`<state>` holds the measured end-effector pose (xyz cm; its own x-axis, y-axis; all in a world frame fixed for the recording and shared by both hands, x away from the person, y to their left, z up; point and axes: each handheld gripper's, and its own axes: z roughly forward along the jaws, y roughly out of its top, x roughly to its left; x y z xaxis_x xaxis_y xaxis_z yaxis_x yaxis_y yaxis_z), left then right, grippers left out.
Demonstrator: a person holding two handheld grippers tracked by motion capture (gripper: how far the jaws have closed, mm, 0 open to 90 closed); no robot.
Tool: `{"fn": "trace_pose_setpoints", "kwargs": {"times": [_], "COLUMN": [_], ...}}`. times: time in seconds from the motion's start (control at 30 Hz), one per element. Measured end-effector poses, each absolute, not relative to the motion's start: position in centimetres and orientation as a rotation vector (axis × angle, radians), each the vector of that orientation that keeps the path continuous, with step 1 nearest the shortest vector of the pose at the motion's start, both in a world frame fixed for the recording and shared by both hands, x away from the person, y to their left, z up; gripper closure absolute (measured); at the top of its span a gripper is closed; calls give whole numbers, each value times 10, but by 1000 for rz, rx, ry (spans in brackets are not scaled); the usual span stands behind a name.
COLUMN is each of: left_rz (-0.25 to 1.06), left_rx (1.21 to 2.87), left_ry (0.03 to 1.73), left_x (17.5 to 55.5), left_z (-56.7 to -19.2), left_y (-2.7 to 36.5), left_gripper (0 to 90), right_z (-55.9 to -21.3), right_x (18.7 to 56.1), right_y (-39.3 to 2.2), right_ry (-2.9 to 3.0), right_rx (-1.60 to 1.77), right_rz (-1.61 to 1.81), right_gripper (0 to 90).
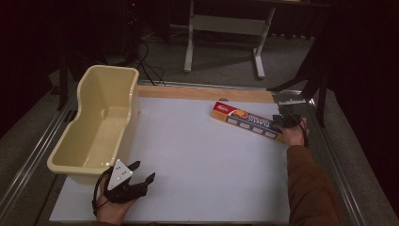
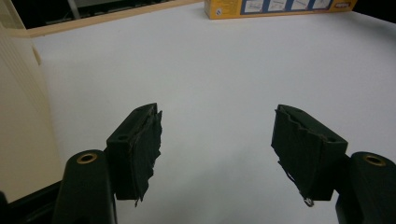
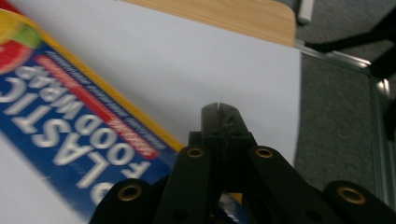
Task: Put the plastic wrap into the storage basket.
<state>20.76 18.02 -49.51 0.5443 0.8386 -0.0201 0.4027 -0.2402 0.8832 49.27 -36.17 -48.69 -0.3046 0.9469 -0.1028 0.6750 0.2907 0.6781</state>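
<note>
Left tool [image 1: 136, 175]: nearest the viewer, at the bench's front-left corner, held in a hand; its two black jaws are spread wide apart with nothing between them, just above the white surface.
Bench [image 1: 197, 155]: a white top with a wooden strip along its far edge.
Tub [image 1: 101, 123]: a cream plastic tub, open at the top, on the bench's left side just beyond the left tool.
Right tool [image 3: 219, 114]: on the bench's right side, farther back, held in a hand with a brown sleeve; its jaws are clenched together, tips meeting, gripping nothing.
Box of plastic food wrap [image 1: 247, 121]: a long yellow and blue box lying flat and slanted near the far right of the bench; its right end lies beside and under the right tool.
</note>
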Motion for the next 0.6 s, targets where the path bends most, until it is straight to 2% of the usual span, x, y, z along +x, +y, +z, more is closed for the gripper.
{"fn": "trace_pose_setpoints", "kwargs": {"times": [0.3,0.6], "left_rz": [588,576], "left_rx": [1845,1824], "left_ry": [1019,1009], "left_x": [207,206], "left_z": [-494,-492], "left_y": [180,182], "left_gripper": [320,321], "right_z": [-485,-480], "right_x": [492,450], "right_y": [-365,-352], "right_ry": [2127,2361], "right_rx": [1552,1486], "right_rz": [701,705], "right_gripper": [900,900]}}
